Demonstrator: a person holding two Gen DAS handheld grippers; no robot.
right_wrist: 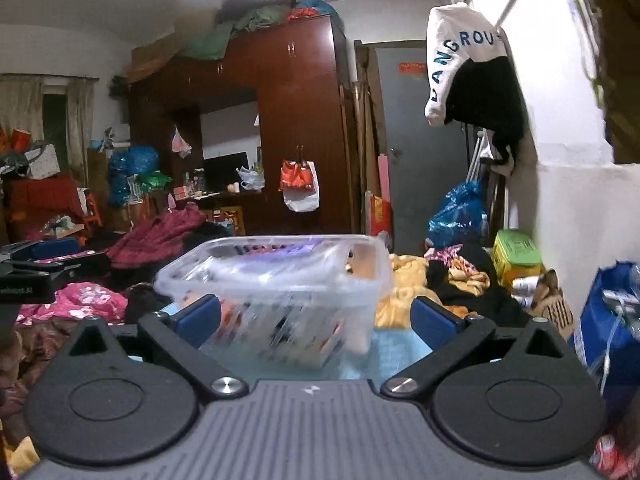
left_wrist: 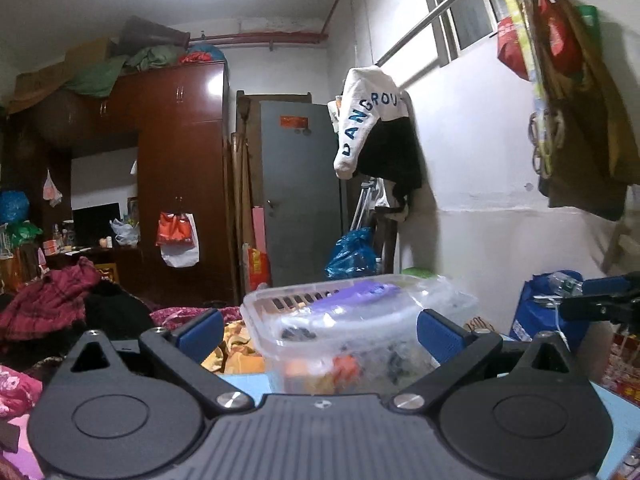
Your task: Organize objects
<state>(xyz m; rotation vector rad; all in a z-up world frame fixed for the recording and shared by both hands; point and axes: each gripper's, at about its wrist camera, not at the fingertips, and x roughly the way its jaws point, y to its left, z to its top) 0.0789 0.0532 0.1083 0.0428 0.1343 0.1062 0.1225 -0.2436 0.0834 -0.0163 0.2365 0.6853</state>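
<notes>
A clear plastic basket (left_wrist: 360,320) stands on a light blue surface (left_wrist: 248,384), holding a purple item (left_wrist: 352,294), plastic wrap and small colourful things. My left gripper (left_wrist: 320,334) is open, its blue pads to either side of the basket's near wall, not touching it. In the right wrist view the same basket (right_wrist: 276,284) stands just ahead on the blue surface (right_wrist: 392,352), and my right gripper (right_wrist: 316,316) is open and empty in front of it. The right gripper shows at the left wrist view's right edge (left_wrist: 600,300), and the left gripper at the right wrist view's left edge (right_wrist: 36,268).
Piles of clothes (right_wrist: 160,232) and a yellow blanket (right_wrist: 404,280) lie behind the basket. A blue bag (right_wrist: 612,332) stands at the right by the white wall. A yellow-green box (right_wrist: 516,256), a brown wardrobe (left_wrist: 180,168) and a grey door (left_wrist: 300,192) are farther back.
</notes>
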